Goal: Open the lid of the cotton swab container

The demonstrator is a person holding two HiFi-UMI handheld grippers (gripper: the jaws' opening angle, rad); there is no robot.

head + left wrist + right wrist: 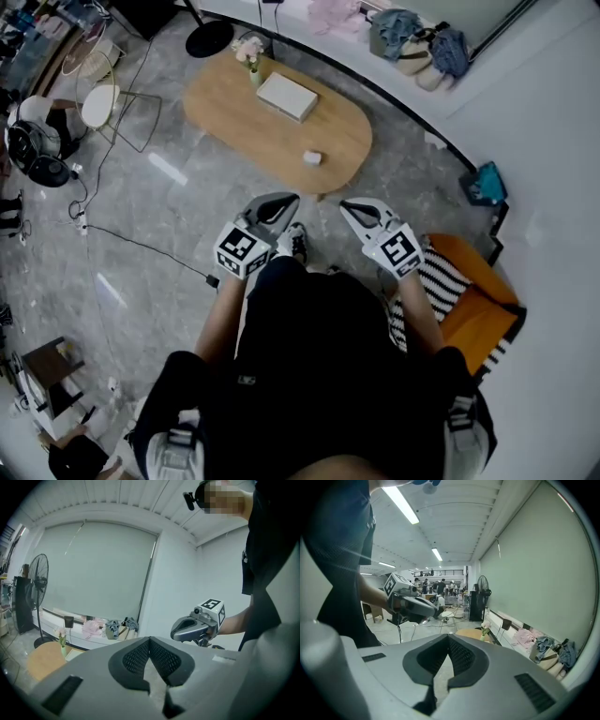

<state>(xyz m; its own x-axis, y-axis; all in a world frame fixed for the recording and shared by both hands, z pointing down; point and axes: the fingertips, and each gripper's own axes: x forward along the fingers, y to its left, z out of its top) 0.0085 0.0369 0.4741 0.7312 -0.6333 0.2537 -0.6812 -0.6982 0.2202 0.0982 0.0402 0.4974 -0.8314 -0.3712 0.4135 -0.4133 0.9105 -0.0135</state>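
A small white container sits near the right end of an oval wooden table, well ahead of both grippers. Whether it is the cotton swab container I cannot tell at this size. My left gripper and right gripper are held side by side in the air in front of the person's body, short of the table, tips turned toward each other. Both are shut with nothing between the jaws. The left gripper view shows its shut jaws and the right gripper beside them. The right gripper view shows its shut jaws and the left gripper.
A flat white box and a vase of flowers also stand on the table. An orange chair with a striped cushion is close on the right. Cables cross the floor on the left, near a white wire chair and a fan base.
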